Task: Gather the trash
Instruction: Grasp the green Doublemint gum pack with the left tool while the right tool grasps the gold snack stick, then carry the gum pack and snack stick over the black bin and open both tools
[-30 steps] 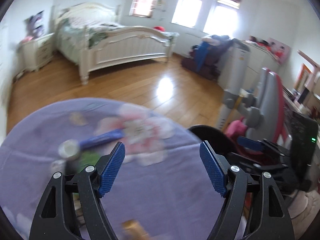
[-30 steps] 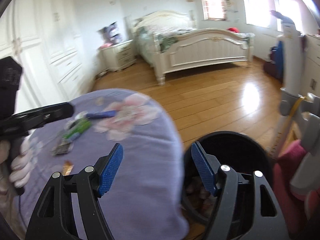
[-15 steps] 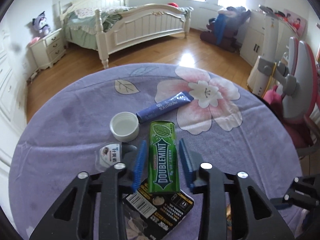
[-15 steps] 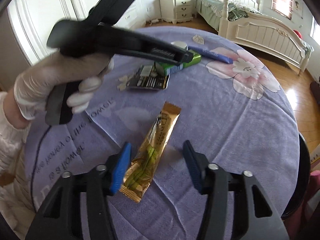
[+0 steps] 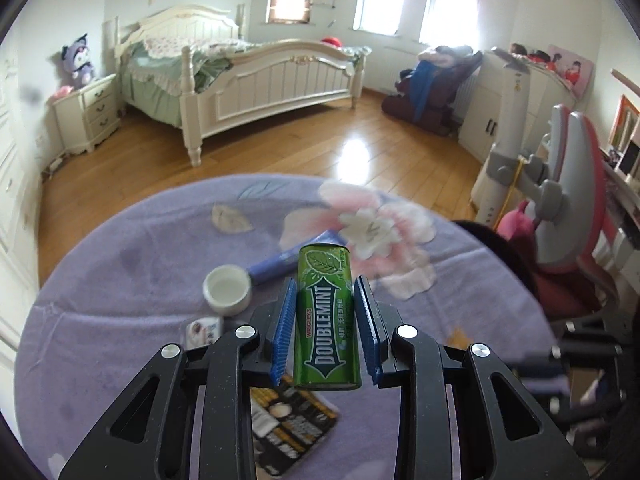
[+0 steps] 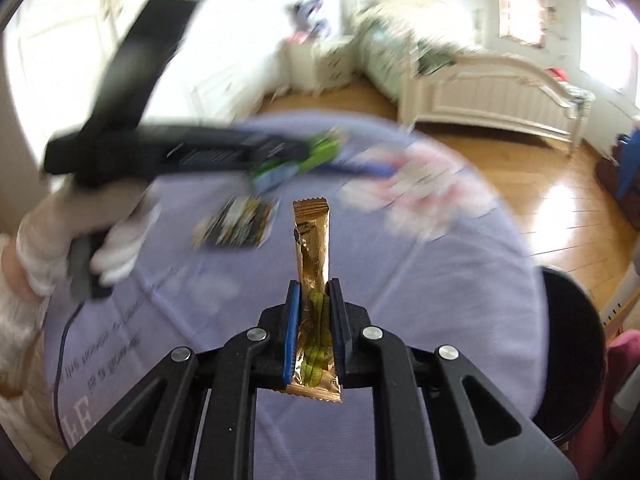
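The right gripper point(image 6: 313, 300) is clamped on a gold wrapper point(image 6: 313, 248) above the purple tablecloth point(image 6: 440, 280). Up left, the left gripper point(image 6: 280, 156), blurred, seems to pinch a green pack point(image 6: 320, 152). A dark packet point(image 6: 236, 224) lies below it.

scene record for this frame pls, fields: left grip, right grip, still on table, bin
left grip: left gripper shut on green Doublemint pack, lifted off the cloth
right grip: right gripper shut on gold sachet
still on table: white cap, blue tube, dark wrapper, small clear packet
surface: round table, purple floral cloth
bin: black bin at the table's right edge; contents not visible
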`<state>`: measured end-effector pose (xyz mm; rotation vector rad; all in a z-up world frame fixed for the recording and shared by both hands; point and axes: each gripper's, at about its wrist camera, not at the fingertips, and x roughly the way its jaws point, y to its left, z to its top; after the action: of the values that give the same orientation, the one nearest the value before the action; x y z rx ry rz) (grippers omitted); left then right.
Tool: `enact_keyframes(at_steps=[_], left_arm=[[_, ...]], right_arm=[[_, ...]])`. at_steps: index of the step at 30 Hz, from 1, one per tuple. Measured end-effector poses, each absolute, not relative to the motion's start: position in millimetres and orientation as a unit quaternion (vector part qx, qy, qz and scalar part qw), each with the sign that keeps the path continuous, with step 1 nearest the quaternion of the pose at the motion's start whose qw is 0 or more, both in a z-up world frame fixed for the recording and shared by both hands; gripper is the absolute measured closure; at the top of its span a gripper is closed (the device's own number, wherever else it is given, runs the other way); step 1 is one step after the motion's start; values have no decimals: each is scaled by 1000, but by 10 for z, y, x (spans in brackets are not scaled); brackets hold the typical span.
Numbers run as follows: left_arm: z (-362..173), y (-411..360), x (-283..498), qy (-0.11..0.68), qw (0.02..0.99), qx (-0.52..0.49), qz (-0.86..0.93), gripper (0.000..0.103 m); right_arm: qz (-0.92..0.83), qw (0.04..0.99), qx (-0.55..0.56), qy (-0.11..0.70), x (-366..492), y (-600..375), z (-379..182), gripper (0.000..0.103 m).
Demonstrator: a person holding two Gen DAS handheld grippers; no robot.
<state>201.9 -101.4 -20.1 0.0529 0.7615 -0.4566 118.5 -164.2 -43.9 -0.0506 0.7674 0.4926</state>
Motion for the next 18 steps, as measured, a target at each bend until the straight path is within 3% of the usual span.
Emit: enact_keyframes(at_steps=[7, 18], left_arm=[[167, -1731, 1807, 333, 898, 49, -282, 72], [82, -2804, 1786, 336, 873, 63, -347, 72]], right_arm=[[125, 947, 9, 294, 1349, -2461, -204, 89], [26, 958, 12, 286, 1422, -3345, -301, 89]])
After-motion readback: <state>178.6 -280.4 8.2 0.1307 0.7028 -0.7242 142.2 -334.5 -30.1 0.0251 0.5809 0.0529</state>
